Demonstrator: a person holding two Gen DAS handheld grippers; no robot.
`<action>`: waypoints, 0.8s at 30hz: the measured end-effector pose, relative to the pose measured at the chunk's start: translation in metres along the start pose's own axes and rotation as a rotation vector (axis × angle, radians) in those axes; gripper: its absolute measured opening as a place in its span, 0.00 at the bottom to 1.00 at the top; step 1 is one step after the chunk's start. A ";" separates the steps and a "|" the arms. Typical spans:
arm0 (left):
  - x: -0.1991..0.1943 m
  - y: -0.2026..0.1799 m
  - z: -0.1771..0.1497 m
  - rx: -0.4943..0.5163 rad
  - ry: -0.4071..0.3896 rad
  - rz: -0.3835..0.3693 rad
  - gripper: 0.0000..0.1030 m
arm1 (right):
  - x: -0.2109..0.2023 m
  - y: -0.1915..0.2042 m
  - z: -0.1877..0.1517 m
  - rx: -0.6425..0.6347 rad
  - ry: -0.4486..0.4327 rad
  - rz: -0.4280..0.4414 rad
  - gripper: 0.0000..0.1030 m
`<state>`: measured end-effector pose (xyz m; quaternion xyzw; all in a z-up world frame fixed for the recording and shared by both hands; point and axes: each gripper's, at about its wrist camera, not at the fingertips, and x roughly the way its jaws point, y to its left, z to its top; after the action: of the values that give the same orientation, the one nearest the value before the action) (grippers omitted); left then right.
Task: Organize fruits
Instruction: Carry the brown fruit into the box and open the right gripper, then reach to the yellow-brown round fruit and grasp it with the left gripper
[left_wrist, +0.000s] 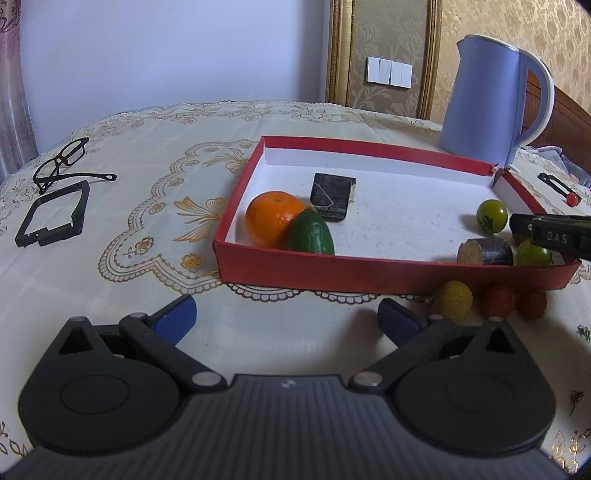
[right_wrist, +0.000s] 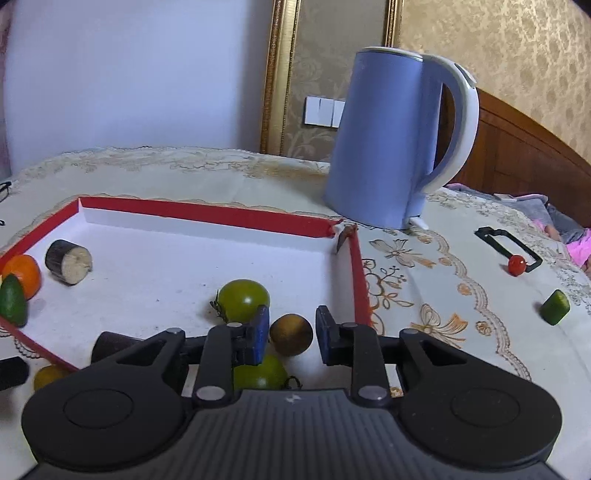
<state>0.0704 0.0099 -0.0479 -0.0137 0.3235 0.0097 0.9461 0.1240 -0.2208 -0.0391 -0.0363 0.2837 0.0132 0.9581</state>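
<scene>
**Fruits being gathered in the red tray**

In the left wrist view, the left gripper (left_wrist: 286, 317) is being held released low in the frame, its blue pads wide apart over the bare counter (left_wrist: 129, 280), with nothing between them. Just beyond it, at lower right, a yellow fruit (left_wrist: 453, 300) and two small red fruits (left_wrist: 496, 301) are lying against the outside of the near wall of the red tray (left_wrist: 332, 271).

In the right wrist view, the right gripper (right_wrist: 290, 334) is being held at the bottom centre over the tray's right end. Its jaws are standing slightly apart, and a brownish round fruit (right_wrist: 291, 334) is sitting between them; the pads are seen just clear of it, so it is not being gripped. A green tomato (right_wrist: 242, 304) is lying just behind the left pad, and another green tomato (right_wrist: 260, 373) is partly hidden beneath the gripper.

Further left in the tray, a cut dark log piece (right_wrist: 69, 262), an orange (right_wrist: 26, 275) and a green avocado-like fruit (right_wrist: 13, 304) are resting, the last two touching.

Outside the tray, at right, a green cut piece (right_wrist: 555, 312) and a red cherry tomato (right_wrist: 516, 264) are lying well apart on the counter. A blue kettle (right_wrist: 384, 147) is standing upright behind the tray's far right corner.
</scene>
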 end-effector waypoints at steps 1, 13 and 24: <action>0.000 0.000 0.000 0.000 0.000 0.000 1.00 | -0.001 -0.001 -0.001 0.003 -0.001 -0.006 0.33; 0.001 -0.001 0.000 0.003 0.001 0.003 1.00 | -0.071 -0.021 -0.038 0.060 -0.071 -0.001 0.64; 0.000 0.000 0.000 -0.005 -0.004 -0.005 1.00 | -0.067 -0.051 -0.063 0.188 0.042 -0.031 0.64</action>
<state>0.0701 0.0102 -0.0479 -0.0168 0.3216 0.0082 0.9467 0.0358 -0.2772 -0.0526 0.0494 0.3030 -0.0290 0.9513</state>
